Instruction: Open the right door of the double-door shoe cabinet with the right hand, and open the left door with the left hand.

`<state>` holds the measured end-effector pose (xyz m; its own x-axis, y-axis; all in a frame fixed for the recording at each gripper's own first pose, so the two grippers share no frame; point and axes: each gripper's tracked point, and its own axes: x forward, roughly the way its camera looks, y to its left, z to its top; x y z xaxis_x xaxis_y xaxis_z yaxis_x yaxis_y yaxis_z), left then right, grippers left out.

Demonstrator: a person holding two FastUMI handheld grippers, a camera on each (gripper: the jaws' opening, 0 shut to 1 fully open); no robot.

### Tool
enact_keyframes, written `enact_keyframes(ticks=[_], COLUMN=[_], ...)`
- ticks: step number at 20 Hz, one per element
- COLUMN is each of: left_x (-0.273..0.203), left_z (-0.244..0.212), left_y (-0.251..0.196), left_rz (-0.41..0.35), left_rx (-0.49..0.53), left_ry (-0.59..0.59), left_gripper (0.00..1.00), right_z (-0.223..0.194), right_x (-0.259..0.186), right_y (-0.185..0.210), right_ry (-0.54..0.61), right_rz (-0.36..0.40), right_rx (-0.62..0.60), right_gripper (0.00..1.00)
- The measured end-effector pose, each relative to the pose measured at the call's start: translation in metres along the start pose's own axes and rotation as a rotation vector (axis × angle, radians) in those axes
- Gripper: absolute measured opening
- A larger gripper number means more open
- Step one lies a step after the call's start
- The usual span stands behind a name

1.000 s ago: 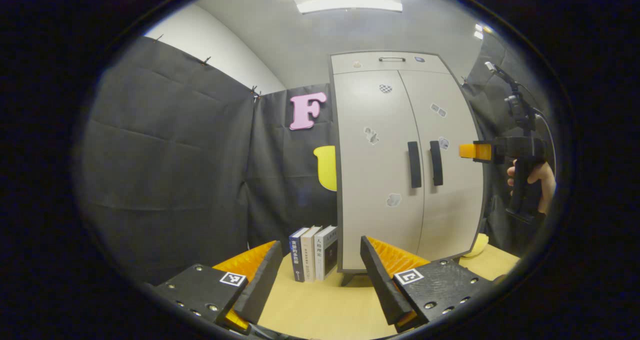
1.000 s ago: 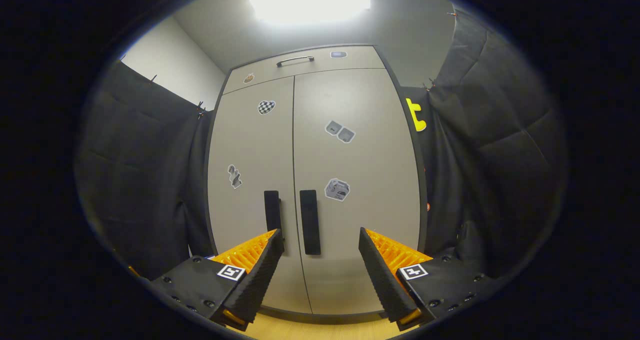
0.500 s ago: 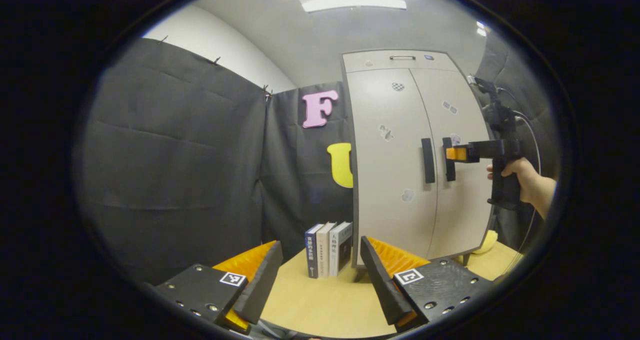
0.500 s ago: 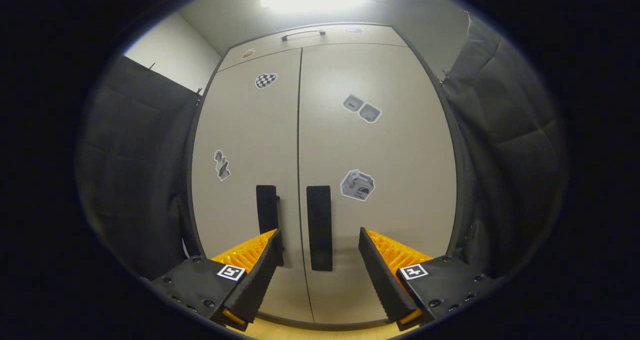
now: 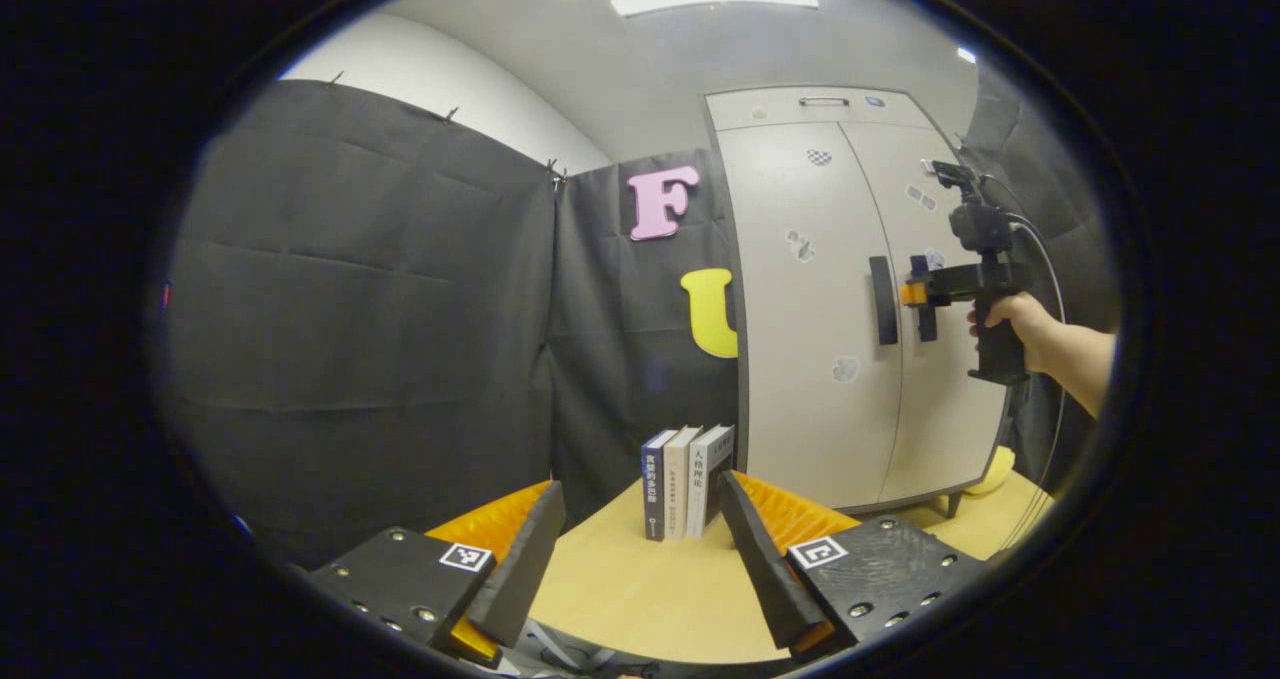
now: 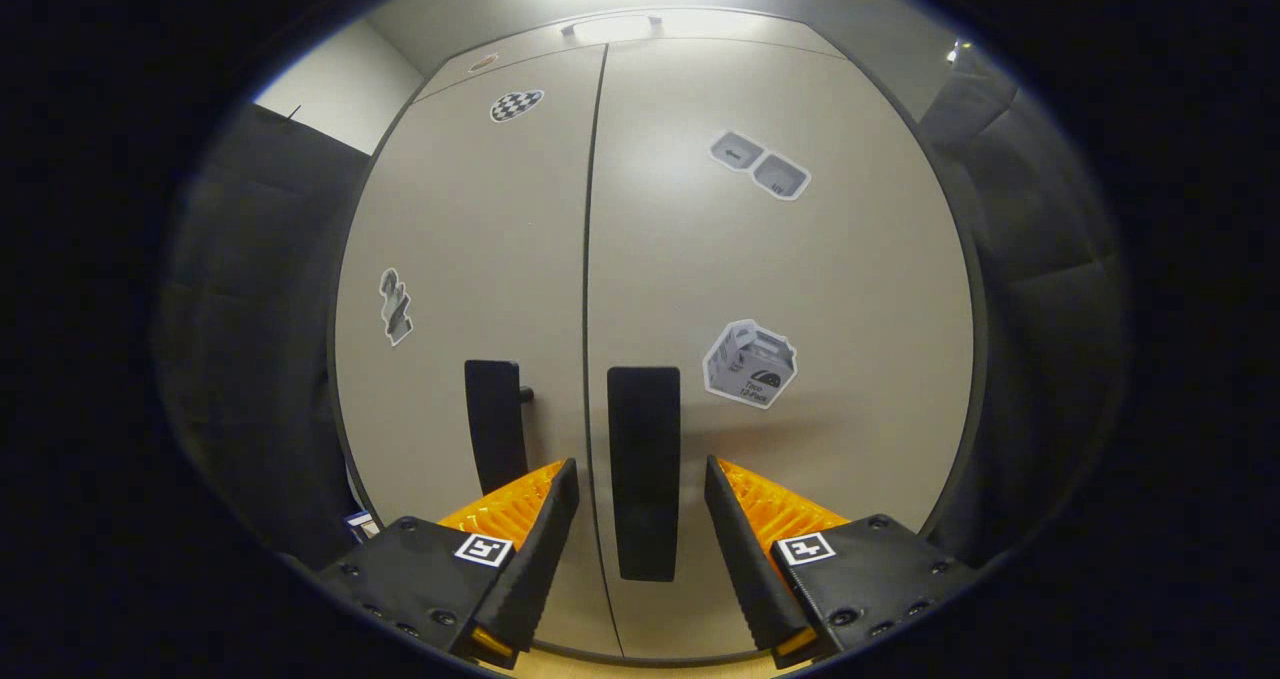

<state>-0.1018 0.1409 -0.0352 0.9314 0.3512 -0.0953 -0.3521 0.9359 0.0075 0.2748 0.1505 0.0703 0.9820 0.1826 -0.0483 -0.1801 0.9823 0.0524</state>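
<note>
The beige double-door shoe cabinet point(image 5: 815, 359) stands on the table with both doors closed. In the right gripper view the cabinet point(image 6: 800, 259) is very close. My right gripper point(image 6: 638, 467) is open, and the right door's dark vertical handle point(image 6: 643, 519) stands between its fingers with a small gap on each side. The left door's handle point(image 6: 495, 434) is just to the left of it. In the left gripper view a hand holds the right gripper point(image 5: 912, 294) at the right handle point(image 5: 926, 319). My left gripper point(image 5: 640, 519) is open, well back from the cabinet, with nothing between its fingers.
Three books point(image 5: 688, 479) stand upright on the wooden table point(image 5: 640, 599) just left of the cabinet. A yellow object point(image 5: 988, 469) lies by the cabinet's right foot. A cable point(image 5: 1050, 289) hangs from the right gripper.
The right gripper moved in toward the cabinet until the right door handle came between its fingers, which narrowed slightly. The left gripper's view swung left, so the cabinet sits farther right.
</note>
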Motion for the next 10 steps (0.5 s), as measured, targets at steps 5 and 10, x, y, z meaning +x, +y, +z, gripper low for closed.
enact_keyframes(ticks=[5,10], left_x=[-0.0041,-0.0035], left_z=[-0.0034,-0.0022], left_y=[0.01,0.0098], left_rz=[0.026,0.021], left_rx=[0.002,-0.003], left_ry=[0.007,0.004], left_gripper=[0.92,0.92], right_z=[-0.0005,-0.0023], right_x=[0.0079,0.0079], right_y=[-0.0034,-0.0027], right_ry=[0.022,0.032], right_rz=[-0.02,-0.032], right_rx=[0.071,0.049], right_gripper=[0.42,0.29])
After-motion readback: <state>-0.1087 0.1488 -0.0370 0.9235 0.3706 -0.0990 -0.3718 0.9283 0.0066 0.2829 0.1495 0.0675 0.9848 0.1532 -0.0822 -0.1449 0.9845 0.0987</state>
